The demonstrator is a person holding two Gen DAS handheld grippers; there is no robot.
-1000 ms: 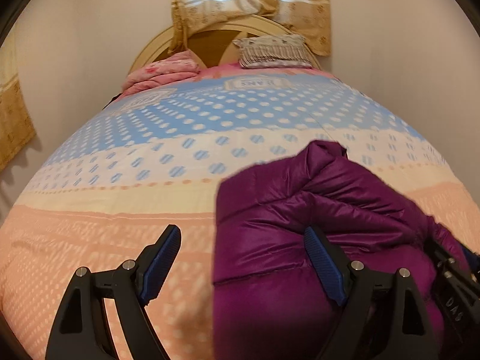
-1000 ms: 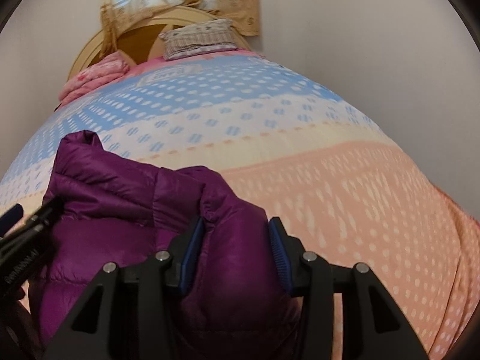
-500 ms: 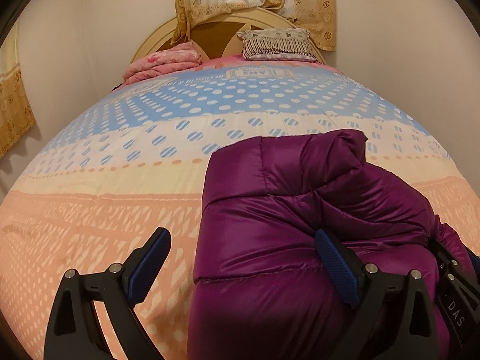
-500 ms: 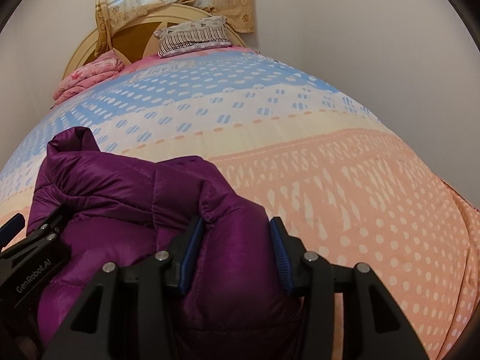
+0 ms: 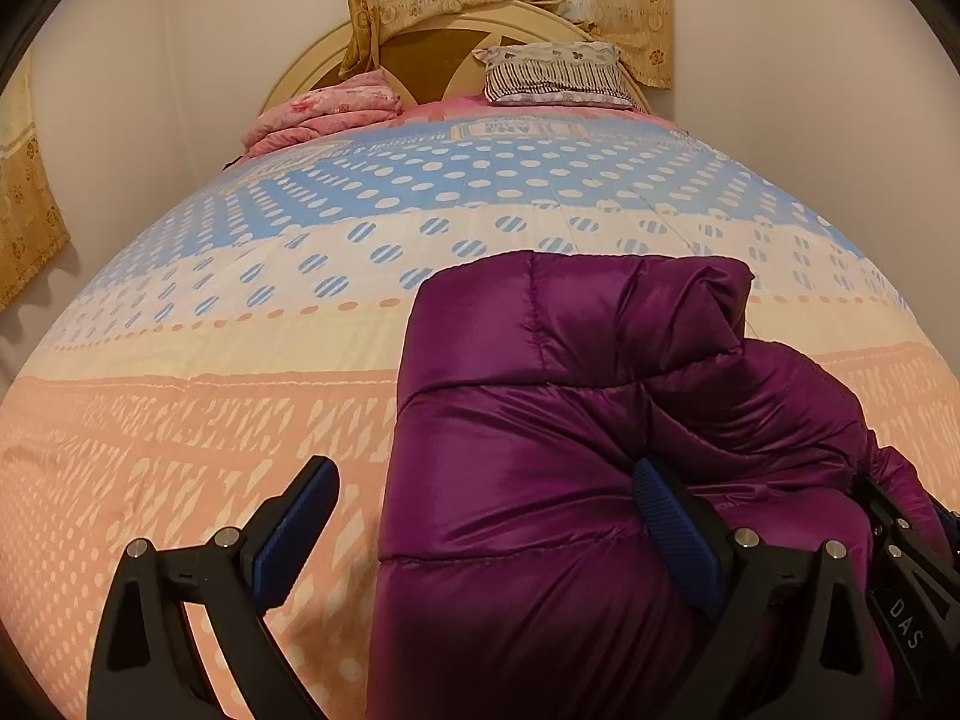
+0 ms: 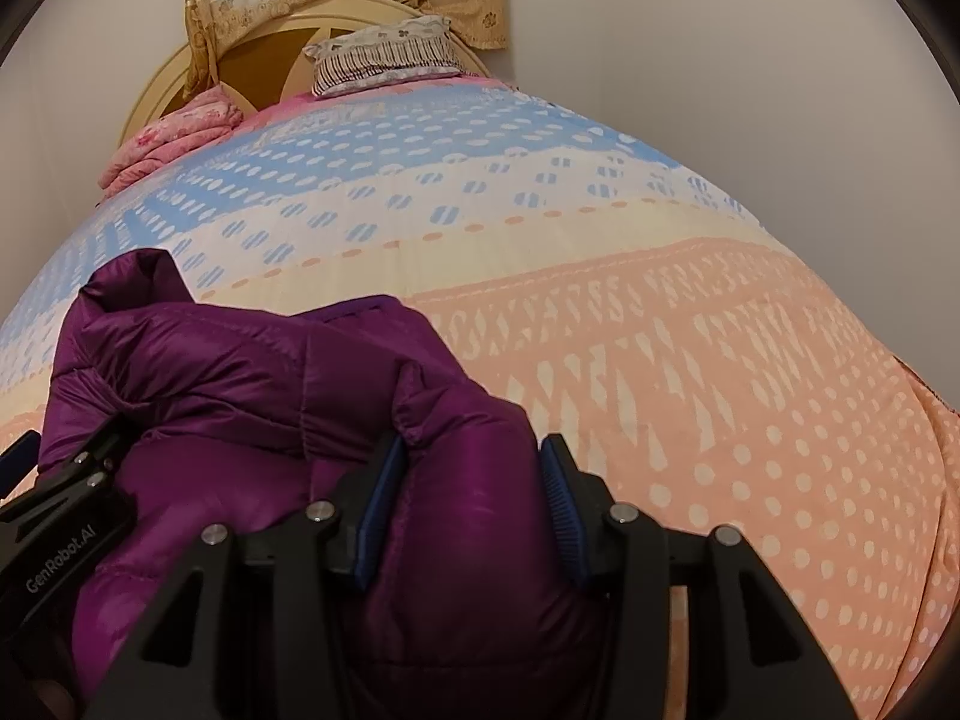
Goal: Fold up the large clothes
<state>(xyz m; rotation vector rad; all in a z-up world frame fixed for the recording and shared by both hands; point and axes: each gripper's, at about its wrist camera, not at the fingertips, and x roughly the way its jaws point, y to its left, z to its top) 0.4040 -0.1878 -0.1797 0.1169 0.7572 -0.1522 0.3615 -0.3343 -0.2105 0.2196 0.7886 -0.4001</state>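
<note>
Purple jacket [image 5: 540,420] on bed: one. Left gripper [image 5: 480,516] jaws apart; right gripper [image 6: 474,498] jaws clamping jacket.

Our two wrist cameras close above the bed [image 5: 180,420], both angled down toward the headboard [image 6: 264,60], sharing the purple jacket [image 5: 540,450] between us

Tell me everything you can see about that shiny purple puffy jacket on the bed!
The shiny purple puffy jacket looks like slick quilted nylon, stitched into padded panels. It lies bunched and partly folded on the dotted peach, cream and blue bedspread, with one folded end poking up. The right gripper pinches a thick fold of it between blue pads. The left gripper stands wide open, its right pad against the fabric, its left pad clear over the bedspread.
</note>
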